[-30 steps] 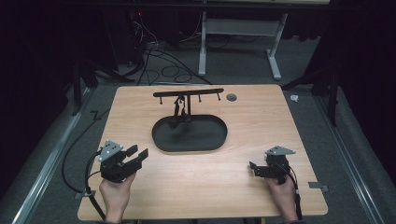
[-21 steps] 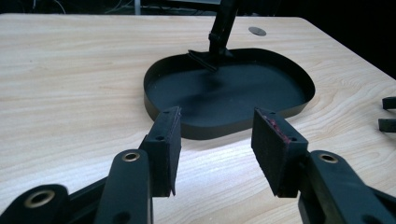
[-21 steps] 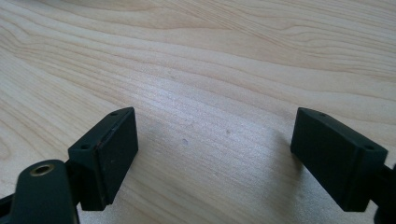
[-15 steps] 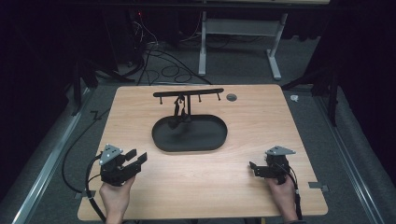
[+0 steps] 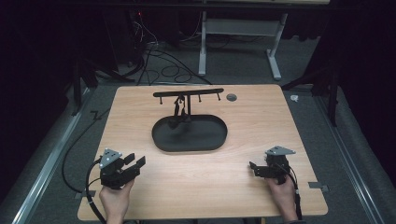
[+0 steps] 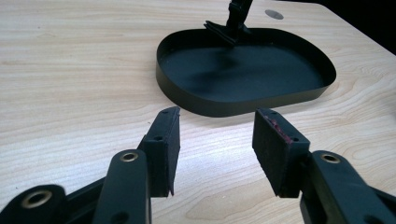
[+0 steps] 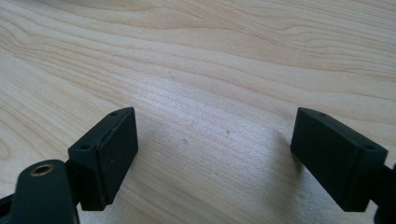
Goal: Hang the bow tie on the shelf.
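left gripper (image 5: 133, 164): near left, jaws spread, nothing between, aimed at black tray (image 5: 189, 140)
right gripper (image 5: 255, 169): near right, jaws wide apart, empty
surface: wooden table (image 5: 140, 112), dark room beyond

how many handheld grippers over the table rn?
2. The black two-jaw left gripper sits at the near left of the light wooden table, jaws open and empty. The black two-jaw right gripper sits near right, jaws open. None looks hidden.

One black oval tray (image 5: 189, 136) is sitting on the table (image 5: 261, 121), ahead of the left claw (image 5: 134, 164) and well apart from the right claw (image 5: 254, 168). One black rack (image 5: 188, 93) is standing at its far rim, with four pegs hanging from it. Two claws are resting at the near edge.
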